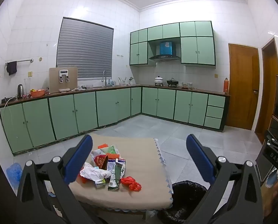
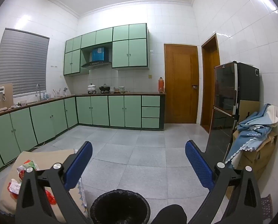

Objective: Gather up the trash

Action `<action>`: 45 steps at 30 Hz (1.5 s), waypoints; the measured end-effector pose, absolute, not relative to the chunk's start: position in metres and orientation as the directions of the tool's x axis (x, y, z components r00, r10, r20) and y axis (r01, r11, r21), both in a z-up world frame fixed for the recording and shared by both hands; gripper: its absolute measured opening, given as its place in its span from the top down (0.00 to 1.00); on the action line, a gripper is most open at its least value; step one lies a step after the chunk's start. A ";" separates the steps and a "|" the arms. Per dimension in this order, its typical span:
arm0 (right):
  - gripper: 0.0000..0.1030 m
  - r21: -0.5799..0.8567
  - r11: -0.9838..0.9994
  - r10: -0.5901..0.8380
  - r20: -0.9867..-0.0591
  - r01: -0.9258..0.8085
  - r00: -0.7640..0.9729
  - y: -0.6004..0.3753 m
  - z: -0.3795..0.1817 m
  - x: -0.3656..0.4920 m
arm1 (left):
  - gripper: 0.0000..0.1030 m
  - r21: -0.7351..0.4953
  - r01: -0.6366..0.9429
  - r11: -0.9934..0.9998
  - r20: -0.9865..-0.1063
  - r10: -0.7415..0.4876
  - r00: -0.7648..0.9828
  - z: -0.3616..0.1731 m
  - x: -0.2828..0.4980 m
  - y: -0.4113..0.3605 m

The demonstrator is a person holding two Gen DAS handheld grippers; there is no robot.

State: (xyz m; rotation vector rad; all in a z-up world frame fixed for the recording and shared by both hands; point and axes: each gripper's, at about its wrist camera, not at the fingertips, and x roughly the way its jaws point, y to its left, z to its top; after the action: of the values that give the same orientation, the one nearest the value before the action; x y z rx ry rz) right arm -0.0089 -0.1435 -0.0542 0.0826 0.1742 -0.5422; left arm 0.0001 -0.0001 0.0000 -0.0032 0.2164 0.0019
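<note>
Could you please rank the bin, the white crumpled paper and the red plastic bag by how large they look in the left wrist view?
1. Bin, though partly hidden and nearer the camera.
2. White crumpled paper.
3. Red plastic bag, only slightly smaller than the paper.

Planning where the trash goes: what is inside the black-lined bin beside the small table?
The bin shows only its black liner around a dark opening; no trash is visible. Its bottom is too dark to see.

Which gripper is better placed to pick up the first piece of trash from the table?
Left. The left gripper is open and faces the trash pile on the table. The right gripper is open too, but faces bare floor above the bin, with the pile off to its left.
</note>
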 end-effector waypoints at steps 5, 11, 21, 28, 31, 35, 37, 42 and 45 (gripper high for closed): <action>0.06 0.031 0.855 -0.504 -0.188 0.518 0.843 -0.144 -0.054 -0.008 | 0.05 -0.001 -0.006 1.000 -0.218 0.005 0.976 0.000 0.000 -0.001; 0.06 0.029 0.855 -0.504 -0.186 0.517 0.843 -0.144 -0.054 -0.009 | 0.05 -0.008 -0.009 1.000 -0.220 0.007 0.976 -0.001 -0.002 -0.008; 0.06 0.025 0.855 -0.505 -0.187 0.518 0.843 -0.143 -0.054 -0.009 | 0.05 -0.013 -0.006 1.000 -0.221 0.003 0.975 -0.004 -0.001 -0.005; 0.06 0.026 0.855 -0.505 -0.189 0.518 0.842 -0.143 -0.053 -0.006 | 0.05 -0.018 -0.009 1.000 -0.222 0.005 0.975 -0.008 0.003 0.004; 0.06 0.023 0.854 -0.506 -0.188 0.519 0.842 -0.145 -0.055 -0.005 | 0.05 -0.018 -0.009 1.000 -0.222 0.005 0.975 -0.008 0.003 0.004; 0.06 0.024 0.855 -0.506 -0.189 0.519 0.842 -0.144 -0.054 -0.004 | 0.05 -0.017 -0.009 1.000 -0.223 0.005 0.975 -0.008 0.003 0.004; 0.06 0.022 0.854 -0.506 -0.189 0.519 0.841 -0.144 -0.054 -0.004 | 0.05 -0.018 -0.008 1.000 -0.224 0.004 0.975 -0.008 0.003 0.005; 0.06 0.022 0.855 -0.505 -0.189 0.518 0.842 -0.142 -0.055 -0.003 | 0.05 -0.018 -0.009 1.000 -0.223 0.004 0.975 -0.009 0.003 0.005; 0.06 0.022 0.855 -0.505 -0.189 0.518 0.842 -0.142 -0.054 -0.003 | 0.05 -0.018 -0.010 1.000 -0.223 0.005 0.975 -0.009 0.003 0.005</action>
State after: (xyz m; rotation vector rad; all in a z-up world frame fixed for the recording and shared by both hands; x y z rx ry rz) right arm -0.0026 -0.1418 -0.0544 0.0737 0.1798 -0.5405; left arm 0.0032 0.0046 -0.0089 -0.0186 0.2250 0.0076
